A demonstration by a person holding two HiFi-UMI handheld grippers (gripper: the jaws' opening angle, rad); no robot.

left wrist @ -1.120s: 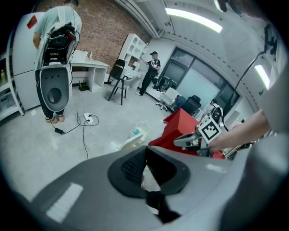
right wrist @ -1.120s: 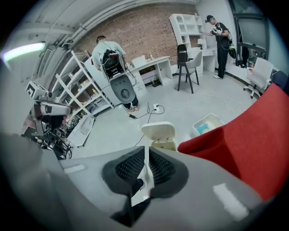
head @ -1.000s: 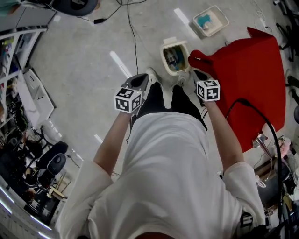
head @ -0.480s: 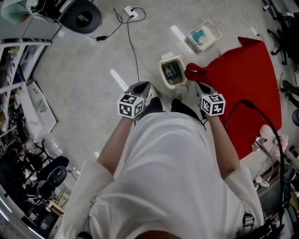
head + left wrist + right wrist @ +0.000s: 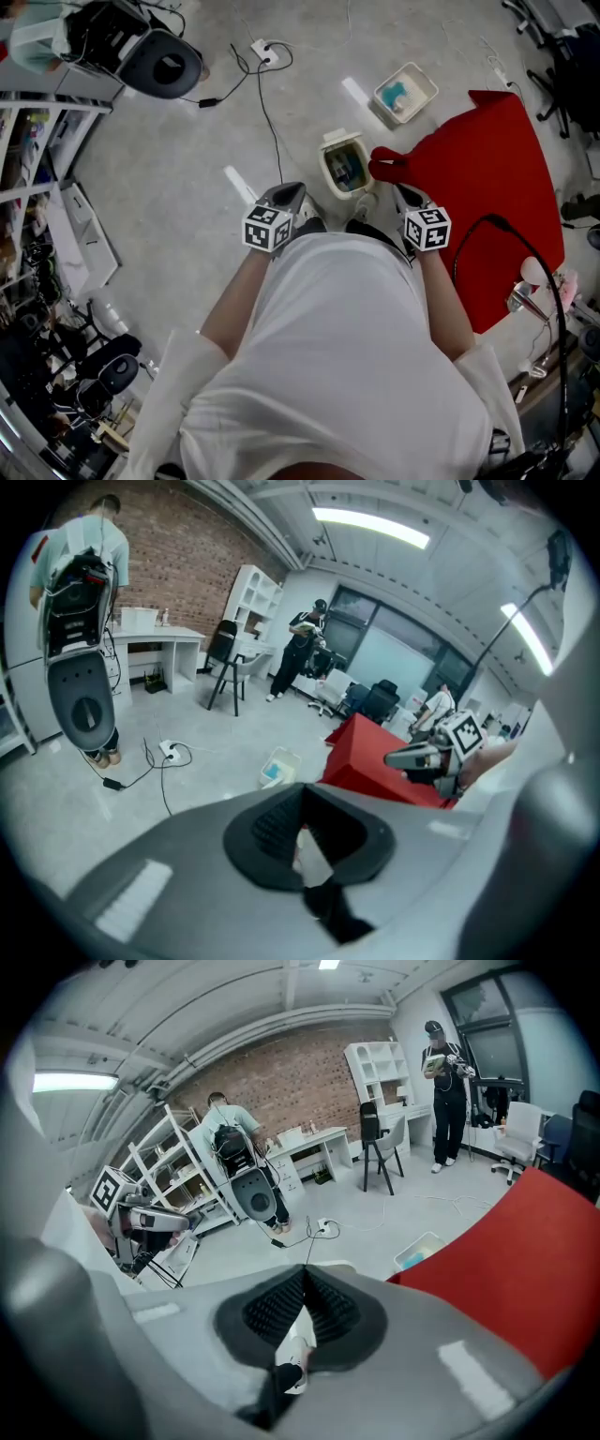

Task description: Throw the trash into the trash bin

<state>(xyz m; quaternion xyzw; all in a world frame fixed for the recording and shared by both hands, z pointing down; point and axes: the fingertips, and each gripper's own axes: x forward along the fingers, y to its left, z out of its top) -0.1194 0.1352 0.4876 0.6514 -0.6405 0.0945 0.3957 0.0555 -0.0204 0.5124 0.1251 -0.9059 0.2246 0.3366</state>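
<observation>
A small cream trash bin [image 5: 344, 167] stands open on the grey floor just ahead of the person's shoes, with coloured scraps inside. My left gripper [image 5: 291, 192] hangs left of it and my right gripper [image 5: 401, 193] right of it, both above the floor and apart from the bin. In the left gripper view the left gripper [image 5: 302, 791] has its ribbed pads meeting at the tips, with nothing between them. The right gripper [image 5: 305, 1277] is likewise shut and empty. Only a shoe and a dark trouser leg show through the gaps beneath the tips.
A red-covered table [image 5: 483, 173] fills the right side, its corner close to the bin. A white tray [image 5: 405, 92] with something blue lies beyond the bin. A cable and power strip [image 5: 262, 52] run across the floor. Shelves [image 5: 37, 169] line the left; people stand further off.
Both grippers have risen, the right one more. The head view has lifted, so the bin and floor now look smaller and farther away. Both grippers stay shut.
</observation>
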